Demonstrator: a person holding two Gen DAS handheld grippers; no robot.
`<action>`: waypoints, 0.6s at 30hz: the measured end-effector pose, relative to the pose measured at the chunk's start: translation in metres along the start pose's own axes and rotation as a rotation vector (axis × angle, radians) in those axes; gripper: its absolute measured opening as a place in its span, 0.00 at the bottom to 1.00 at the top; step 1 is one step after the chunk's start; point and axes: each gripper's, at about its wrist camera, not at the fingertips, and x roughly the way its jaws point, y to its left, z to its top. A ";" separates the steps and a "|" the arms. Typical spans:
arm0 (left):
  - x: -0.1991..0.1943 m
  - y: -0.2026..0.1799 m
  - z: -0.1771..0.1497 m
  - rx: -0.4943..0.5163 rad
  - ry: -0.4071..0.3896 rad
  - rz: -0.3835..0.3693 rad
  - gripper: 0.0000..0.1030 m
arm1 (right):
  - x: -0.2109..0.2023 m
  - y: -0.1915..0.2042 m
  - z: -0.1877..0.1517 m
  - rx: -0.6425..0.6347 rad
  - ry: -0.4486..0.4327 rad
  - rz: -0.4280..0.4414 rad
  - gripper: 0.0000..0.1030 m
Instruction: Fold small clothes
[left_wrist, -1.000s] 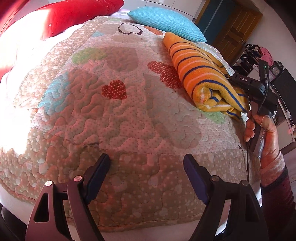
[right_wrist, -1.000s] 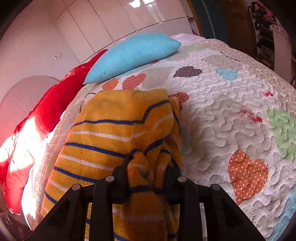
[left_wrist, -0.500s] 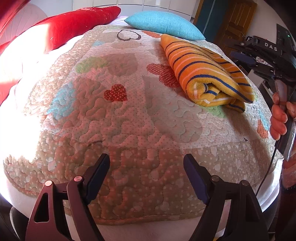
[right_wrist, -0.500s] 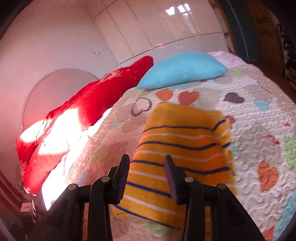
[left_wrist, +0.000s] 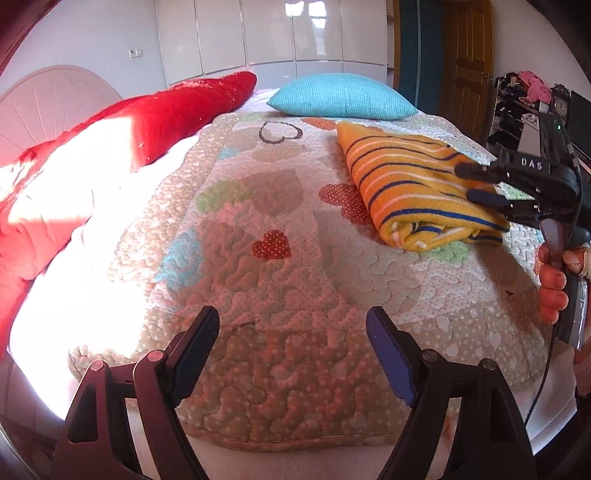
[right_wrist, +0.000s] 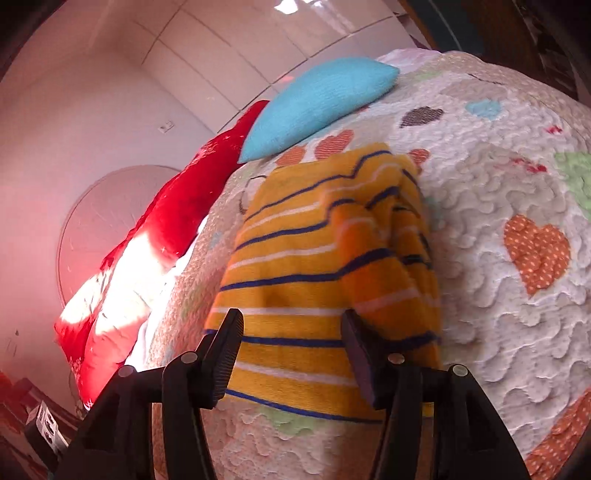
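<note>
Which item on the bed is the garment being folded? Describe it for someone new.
On the heart-patterned quilt, look just below the turquoise pillow. The folded garment lies there: fuzzy orange with navy and white stripes, the only striped thing on the bed.

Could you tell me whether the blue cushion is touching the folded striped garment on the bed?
Apart. The left wrist view shows bare quilt between the blue cushion and the striped garment.
</note>
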 end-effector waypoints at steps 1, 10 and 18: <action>-0.005 -0.002 0.001 0.010 -0.029 0.021 0.79 | -0.005 -0.011 -0.001 0.030 -0.003 0.009 0.50; -0.047 -0.024 0.009 0.031 -0.368 0.128 1.00 | -0.068 0.008 -0.041 -0.170 -0.164 -0.232 0.67; -0.029 -0.078 0.023 0.150 -0.188 0.103 1.00 | -0.066 -0.007 -0.054 -0.186 -0.178 -0.271 0.87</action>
